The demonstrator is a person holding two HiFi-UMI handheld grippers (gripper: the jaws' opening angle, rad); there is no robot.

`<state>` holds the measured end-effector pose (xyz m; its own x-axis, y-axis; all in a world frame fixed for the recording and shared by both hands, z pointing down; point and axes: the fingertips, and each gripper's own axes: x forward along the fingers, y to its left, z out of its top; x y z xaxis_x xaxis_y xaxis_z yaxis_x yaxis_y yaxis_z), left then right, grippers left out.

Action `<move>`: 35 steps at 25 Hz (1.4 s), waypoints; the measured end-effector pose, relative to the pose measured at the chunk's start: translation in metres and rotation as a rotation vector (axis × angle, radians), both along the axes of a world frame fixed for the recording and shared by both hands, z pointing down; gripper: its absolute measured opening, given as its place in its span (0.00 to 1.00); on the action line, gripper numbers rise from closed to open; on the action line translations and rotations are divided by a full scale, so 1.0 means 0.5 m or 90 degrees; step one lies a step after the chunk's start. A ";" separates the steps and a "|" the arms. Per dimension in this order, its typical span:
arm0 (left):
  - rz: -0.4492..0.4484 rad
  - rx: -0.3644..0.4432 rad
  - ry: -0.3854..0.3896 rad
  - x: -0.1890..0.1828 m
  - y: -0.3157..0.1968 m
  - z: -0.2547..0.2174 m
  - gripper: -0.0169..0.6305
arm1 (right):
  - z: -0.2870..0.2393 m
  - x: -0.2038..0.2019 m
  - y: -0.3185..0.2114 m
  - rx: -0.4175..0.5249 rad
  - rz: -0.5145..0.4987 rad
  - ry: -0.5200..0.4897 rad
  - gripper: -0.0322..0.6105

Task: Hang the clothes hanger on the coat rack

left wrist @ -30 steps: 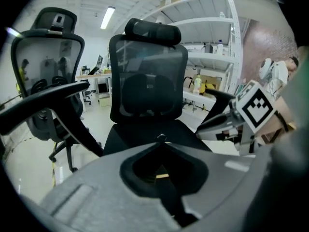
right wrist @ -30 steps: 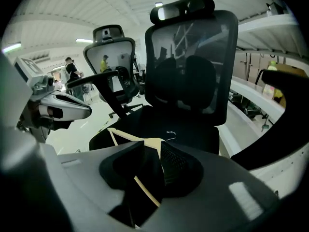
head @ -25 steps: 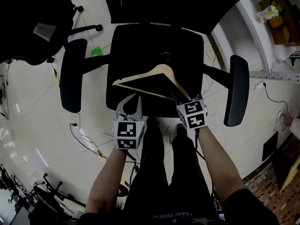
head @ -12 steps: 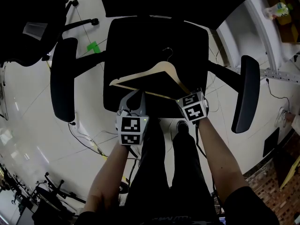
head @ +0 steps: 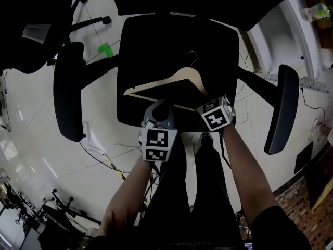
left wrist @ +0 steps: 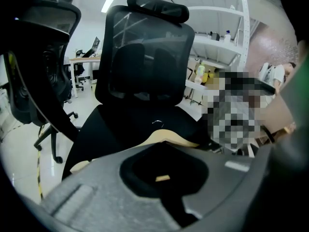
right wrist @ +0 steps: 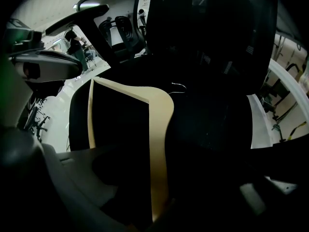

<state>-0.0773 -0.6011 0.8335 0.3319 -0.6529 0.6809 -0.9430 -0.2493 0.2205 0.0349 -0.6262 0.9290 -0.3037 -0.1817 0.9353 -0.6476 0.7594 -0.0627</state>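
Both grippers have shifted since the earlier frame, and the left gripper (head: 160, 107) has come closer to the right gripper (head: 204, 100). The right jaws are clamped on one arm end of the light-brown wooden clothes hanger (head: 174, 78), which stretches away in front of them above the black padded chair seat (head: 151, 40). The left jaws are together and empty, just under its lower bar. No coat rack is in view. The hanger seems light, stiff and smooth. Held at one end it may swing, so a hold nearer the thin metal hook (head: 192, 56) is probably steadier.

Black office chair (head: 156, 46), green floor tape (head: 106, 49)
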 end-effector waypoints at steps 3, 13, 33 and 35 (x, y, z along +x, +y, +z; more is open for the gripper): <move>0.000 -0.002 0.003 0.001 0.001 0.001 0.03 | 0.004 -0.002 0.001 0.003 0.005 -0.003 0.40; -0.005 -0.003 -0.001 -0.005 0.006 -0.001 0.03 | 0.001 0.009 -0.018 0.002 0.017 0.036 0.22; -0.041 0.052 -0.011 -0.025 -0.002 -0.104 0.03 | -0.121 -0.003 -0.020 0.074 0.045 -0.038 0.20; -0.046 0.068 -0.019 -0.028 -0.003 -0.129 0.03 | -0.146 0.002 -0.027 0.084 0.064 -0.047 0.20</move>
<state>-0.0914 -0.6028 0.7688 0.2621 -0.7441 0.6145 -0.9650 -0.2010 0.1682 0.0359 -0.6397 0.8561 -0.3447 -0.3349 0.8770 -0.7178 0.6960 -0.0163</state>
